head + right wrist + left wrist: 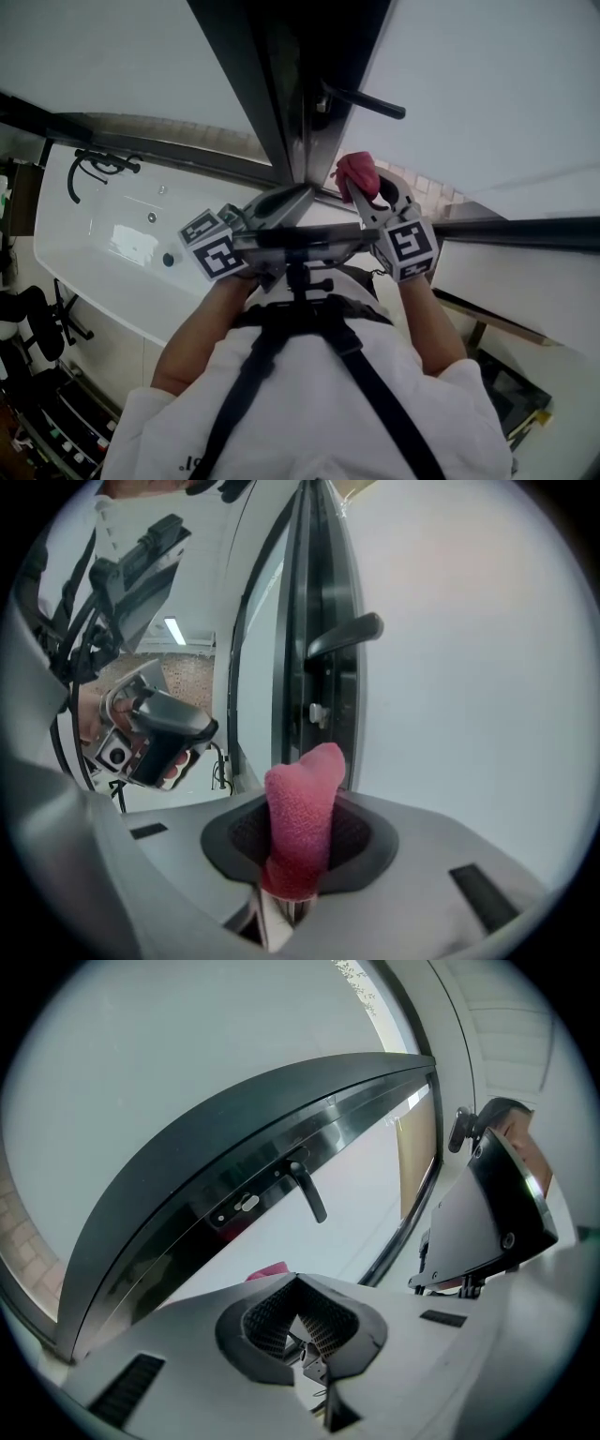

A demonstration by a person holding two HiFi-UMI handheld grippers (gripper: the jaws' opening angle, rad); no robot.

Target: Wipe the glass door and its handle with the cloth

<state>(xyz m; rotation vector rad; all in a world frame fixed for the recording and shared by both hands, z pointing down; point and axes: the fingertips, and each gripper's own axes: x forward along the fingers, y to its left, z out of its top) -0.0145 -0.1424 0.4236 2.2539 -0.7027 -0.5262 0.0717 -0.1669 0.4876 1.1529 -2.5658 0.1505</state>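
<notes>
The glass door's dark frame (295, 94) runs up the middle of the head view, its black lever handle (364, 100) sticking out to the right. A rolled pink cloth (357, 174) sits in my right gripper (366, 192), which is shut on it just below the handle. In the right gripper view the cloth (302, 813) stands upright between the jaws, short of the handle (345, 634). My left gripper (298, 194) is shut with nothing in it, close to the frame's edge. Its own view shows the handle (307, 1192) ahead and the gripper (298, 1288) empty.
A white bathtub (103, 234) with a black tap lies at the left behind the glass. Frosted glass panels (487, 84) fill both sides of the frame. A dark rack (37, 328) stands at the lower left. The right gripper's body (497, 1213) is close beside the left.
</notes>
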